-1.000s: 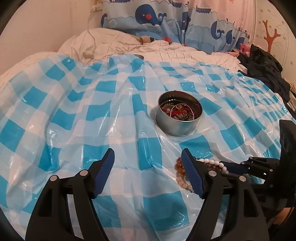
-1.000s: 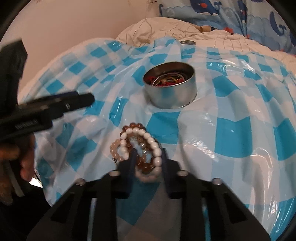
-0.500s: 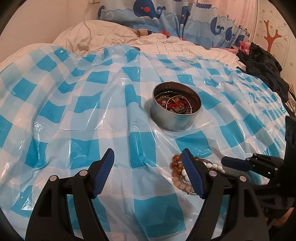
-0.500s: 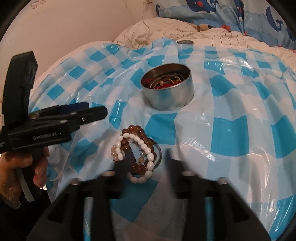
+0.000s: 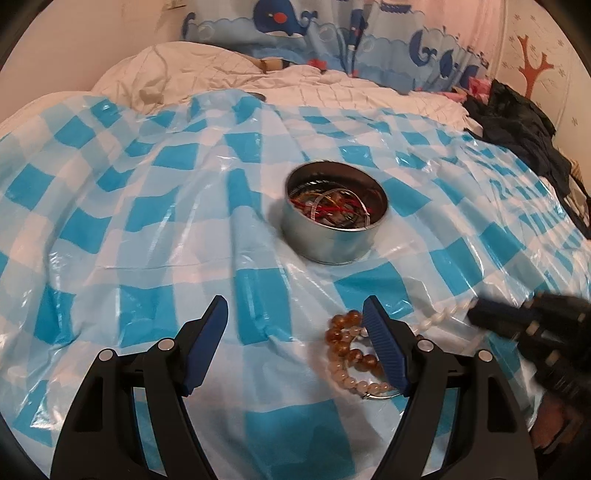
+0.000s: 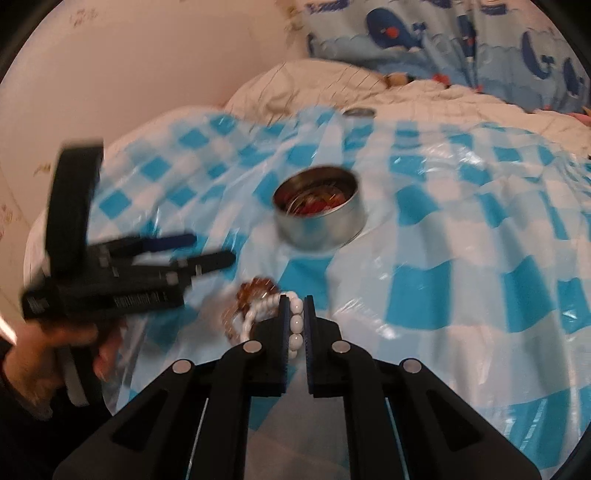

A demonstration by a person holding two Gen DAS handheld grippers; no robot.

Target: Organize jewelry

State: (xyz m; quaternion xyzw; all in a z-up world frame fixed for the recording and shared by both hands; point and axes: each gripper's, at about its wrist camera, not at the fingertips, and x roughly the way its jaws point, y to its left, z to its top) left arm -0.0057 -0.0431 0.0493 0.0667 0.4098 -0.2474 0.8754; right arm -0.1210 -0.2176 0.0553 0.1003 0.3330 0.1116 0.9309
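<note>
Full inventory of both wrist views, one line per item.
Round silver metal tin: 1, silver, centre of the cloth, holds tangled red and metallic jewelry.
White bead bracelet: 1, white, pinched in the right gripper.
Amber-brown bead bracelet: 1, amber, on the cloth in front of the tin.
Pale peach bead bracelet: 1, pale peach, beside the amber one.
Blue-and-white checked plastic cloth: 1, over the bed.
White quilt: 1, behind the cloth.
Whale-print curtain: 1, blue, at the back.
Black clothing: 1 pile, far right.
Left gripper: open, above the cloth.
Right gripper: shut on the white bracelet.
</note>
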